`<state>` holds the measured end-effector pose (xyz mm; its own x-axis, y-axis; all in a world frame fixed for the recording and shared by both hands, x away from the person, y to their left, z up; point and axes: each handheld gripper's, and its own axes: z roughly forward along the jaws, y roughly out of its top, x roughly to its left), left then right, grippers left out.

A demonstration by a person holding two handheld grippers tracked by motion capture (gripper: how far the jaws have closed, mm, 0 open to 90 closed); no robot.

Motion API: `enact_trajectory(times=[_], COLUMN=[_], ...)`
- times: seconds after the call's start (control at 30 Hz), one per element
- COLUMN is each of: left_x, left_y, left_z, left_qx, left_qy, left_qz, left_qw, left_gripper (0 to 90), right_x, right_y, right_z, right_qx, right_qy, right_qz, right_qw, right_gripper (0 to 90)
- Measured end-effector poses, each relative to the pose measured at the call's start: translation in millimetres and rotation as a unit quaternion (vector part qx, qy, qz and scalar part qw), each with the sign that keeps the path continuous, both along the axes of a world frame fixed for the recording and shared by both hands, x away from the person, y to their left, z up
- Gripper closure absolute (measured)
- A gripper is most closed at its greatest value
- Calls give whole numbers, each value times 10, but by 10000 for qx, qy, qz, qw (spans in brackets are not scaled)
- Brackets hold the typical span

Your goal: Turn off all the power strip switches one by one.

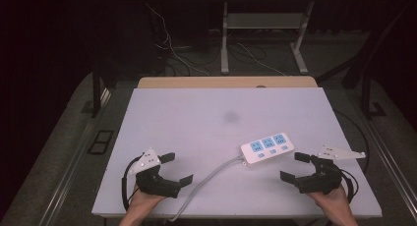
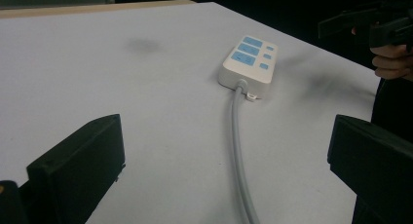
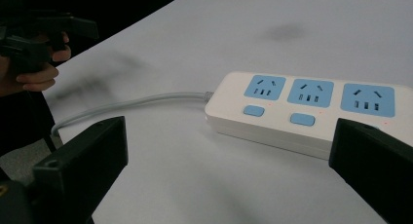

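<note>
Both open grippers, left gripper and right gripper, near table front edge.

No readable txt, brand, no. or label is showing anywhere. The power strip, lying near-right on the table, is bearing just 3 blue socket faces w/ slot holes and blue switch btns, all unmarked.

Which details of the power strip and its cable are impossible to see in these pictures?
- Cable end: in the high view it passes the table's near edge, so any plug is out of sight.
- Power strip right end: in the right gripper view, the near jaw covers it.
- Switch positions: the blue buttons are too small to read.
- Power strip's far side: faces away in the left gripper view.
</note>
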<state>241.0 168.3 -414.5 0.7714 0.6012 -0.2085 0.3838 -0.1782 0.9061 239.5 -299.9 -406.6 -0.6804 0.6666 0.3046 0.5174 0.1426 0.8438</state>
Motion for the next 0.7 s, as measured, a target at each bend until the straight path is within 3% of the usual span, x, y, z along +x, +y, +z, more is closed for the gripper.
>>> enact_trajectory(times=[0.17,0.7], left_x=[15,21], left_y=[-8,20], left_z=[-18,-30], left_qx=[84,41], left_qy=[4,30], left_qz=[-32,75], left_qw=[10000,10000], left_gripper=[0,0], right_x=[-7,6], right_y=[-10,-8], right_z=[5,-8], right_qx=[-4,-56], right_qy=[-14,47], right_qz=[-25,36], right_qw=[10000,10000], right_gripper=[6,5])
